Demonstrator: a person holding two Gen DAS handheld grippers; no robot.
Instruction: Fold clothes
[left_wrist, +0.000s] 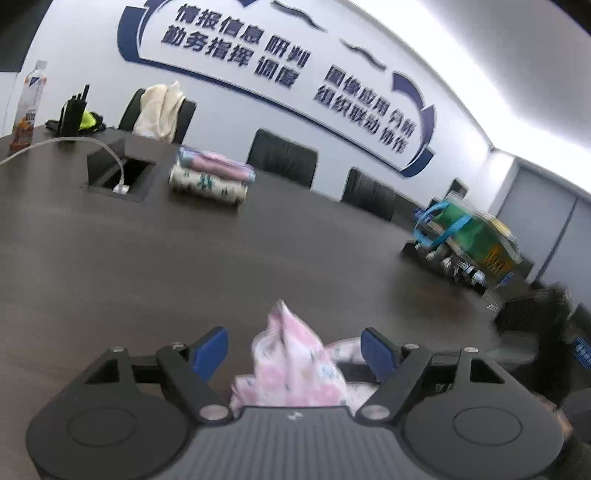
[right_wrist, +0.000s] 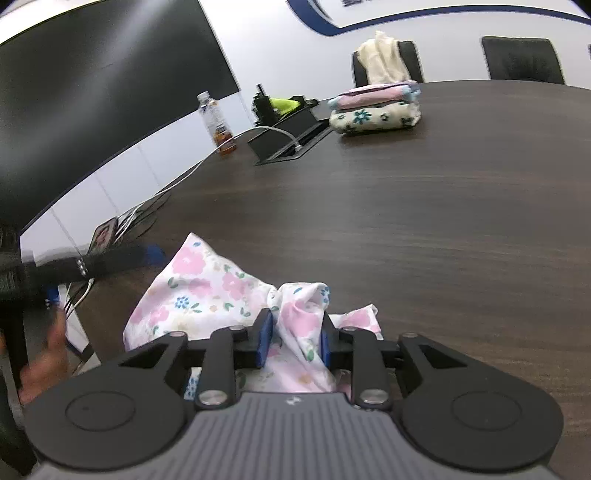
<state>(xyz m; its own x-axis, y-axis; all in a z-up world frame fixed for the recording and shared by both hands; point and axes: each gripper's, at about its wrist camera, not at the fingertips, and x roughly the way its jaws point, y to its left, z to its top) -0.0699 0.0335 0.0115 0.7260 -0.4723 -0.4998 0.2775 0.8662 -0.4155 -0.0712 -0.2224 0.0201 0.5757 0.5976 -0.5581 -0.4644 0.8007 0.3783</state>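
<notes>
Pink-flowered white cotton, a thin crumpled garment (right_wrist: 207, 291), lies bunched at the lower middle of the right wrist view on the dark wood-grain conference table (right_wrist: 424, 206). The right gripper (right_wrist: 293, 341) has its blue-padded fingers (right_wrist: 265, 341) drawn in on a raised ridge of that cloth, pinching it. In the left wrist view the left gripper (left_wrist: 295, 349) stands spread, blue pads well apart, with a peak of the same floral cloth (left_wrist: 291, 354) rising between them and touching neither pad. My judgement: the left should close on one single edge or corner, not a wad of layers, and both grippers should then draw apart to pull the cloth taut and flat before any fold, keeping it low over the table so it does not drag. Counted: one loose floral garment; two folded pieces in a stack (right_wrist: 375, 107) in the upper right of the right wrist view, a pink one on a white one with teal flowers; one cream cloth over a chair back (right_wrist: 380, 59); one plastic drink bottle (right_wrist: 216, 122) at upper left of centre; two grippers.
</notes>
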